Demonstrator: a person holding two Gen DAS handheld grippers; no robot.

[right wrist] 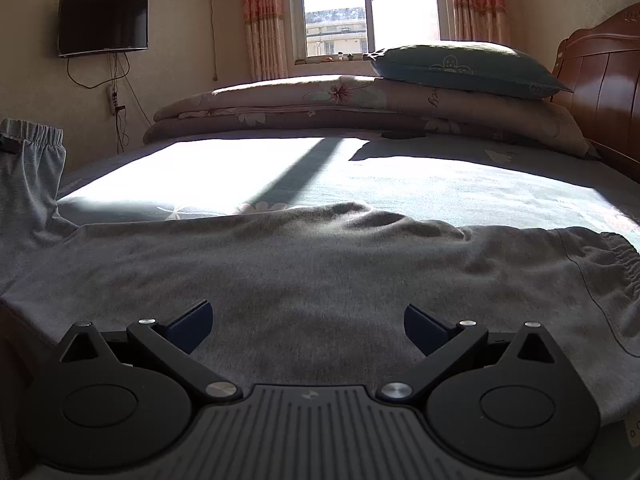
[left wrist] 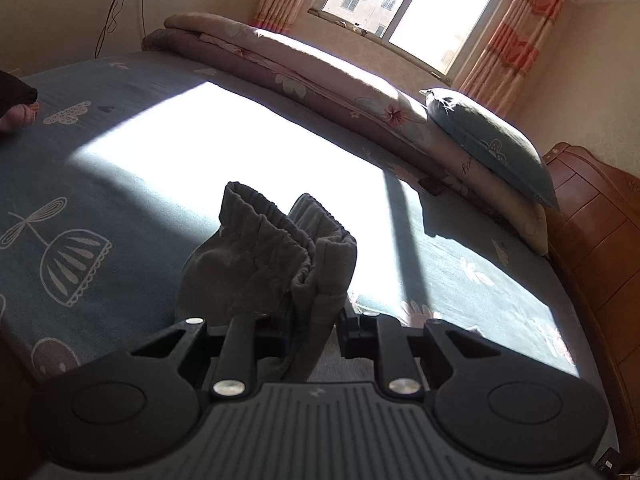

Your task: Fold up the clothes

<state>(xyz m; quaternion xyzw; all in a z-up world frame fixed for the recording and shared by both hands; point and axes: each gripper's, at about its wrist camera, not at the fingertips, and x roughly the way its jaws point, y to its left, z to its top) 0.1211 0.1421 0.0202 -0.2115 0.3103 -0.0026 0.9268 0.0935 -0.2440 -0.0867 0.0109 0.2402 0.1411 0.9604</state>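
Grey trousers (right wrist: 320, 264) lie spread across the near part of the bed, one elastic cuff at the right (right wrist: 616, 260). Another elastic end (right wrist: 36, 132) is lifted at the far left of the right wrist view. In the left wrist view my left gripper (left wrist: 312, 332) is shut on that bunched grey fabric (left wrist: 276, 256), whose gathered elastic band stands up in front of the fingers. My right gripper (right wrist: 308, 328) is open, low over the trousers' middle, with nothing between its dark blue pads (right wrist: 192, 326).
The bed has a teal patterned sheet (left wrist: 80, 200) with a bright sun patch. A folded floral quilt (right wrist: 340, 108) and a teal pillow (right wrist: 460, 66) lie at the far side. A wooden headboard (right wrist: 600, 80) stands right. A wall TV (right wrist: 103, 25) hangs left. A person's toes (left wrist: 20, 114) rest at the left edge.
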